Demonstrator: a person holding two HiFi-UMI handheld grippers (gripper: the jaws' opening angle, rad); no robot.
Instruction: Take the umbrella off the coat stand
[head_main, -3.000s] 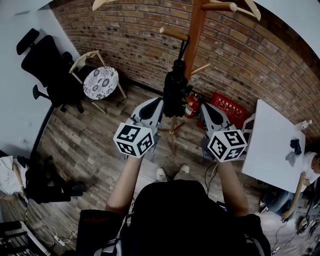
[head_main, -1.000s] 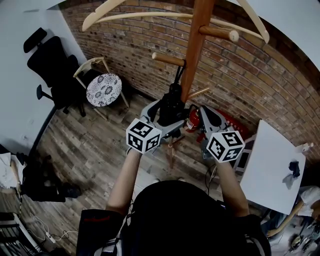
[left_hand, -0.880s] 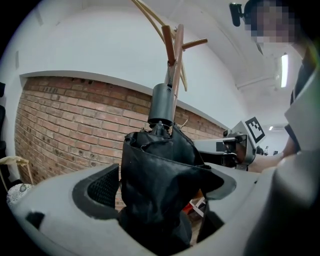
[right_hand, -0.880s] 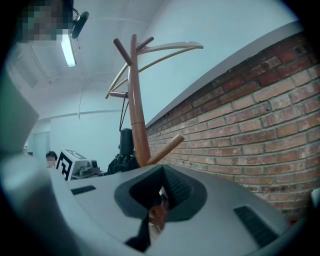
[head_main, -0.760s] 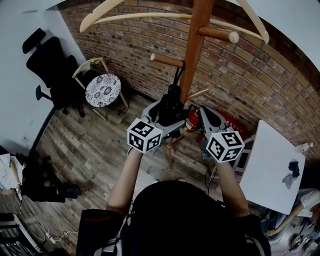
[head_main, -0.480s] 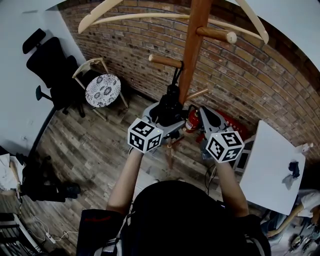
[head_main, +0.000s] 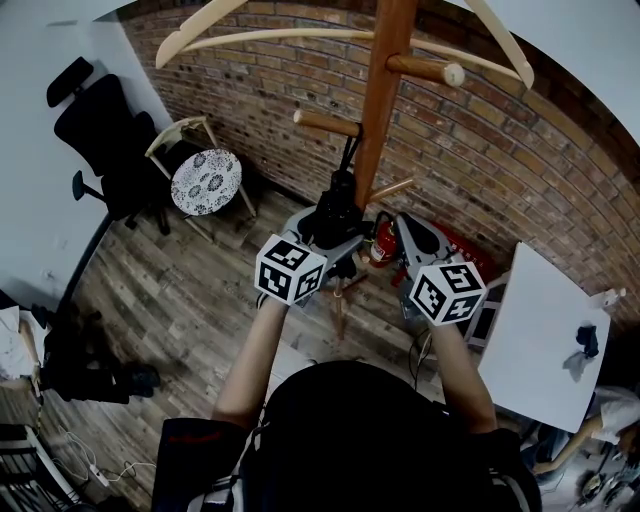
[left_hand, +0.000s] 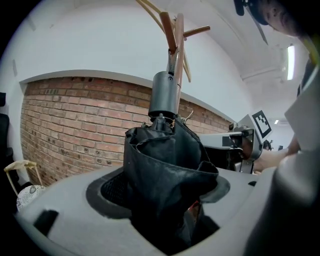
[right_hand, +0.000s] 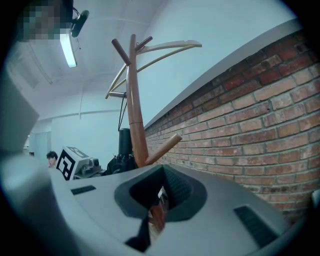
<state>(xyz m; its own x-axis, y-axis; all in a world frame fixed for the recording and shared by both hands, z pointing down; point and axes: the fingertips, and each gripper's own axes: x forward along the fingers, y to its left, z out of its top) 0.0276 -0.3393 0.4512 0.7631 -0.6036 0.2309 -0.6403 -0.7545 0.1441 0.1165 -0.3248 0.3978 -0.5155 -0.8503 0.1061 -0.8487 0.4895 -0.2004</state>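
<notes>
left hand-held gripper (head_main: 328, 228) closing round umbrella (left_hand: 165, 175)

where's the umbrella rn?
Head view, centre: the black umbrella hangs by its strap from a peg on the coat stand, just left of the pole. It sits between the jaws of the left gripper, which have just been closing on it.

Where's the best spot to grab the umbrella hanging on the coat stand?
Grip the umbrella round its bunched canopy, below the cylindrical handle, coming in level from the side away from the brick wall: it hangs upright beside the coat stand.
</notes>
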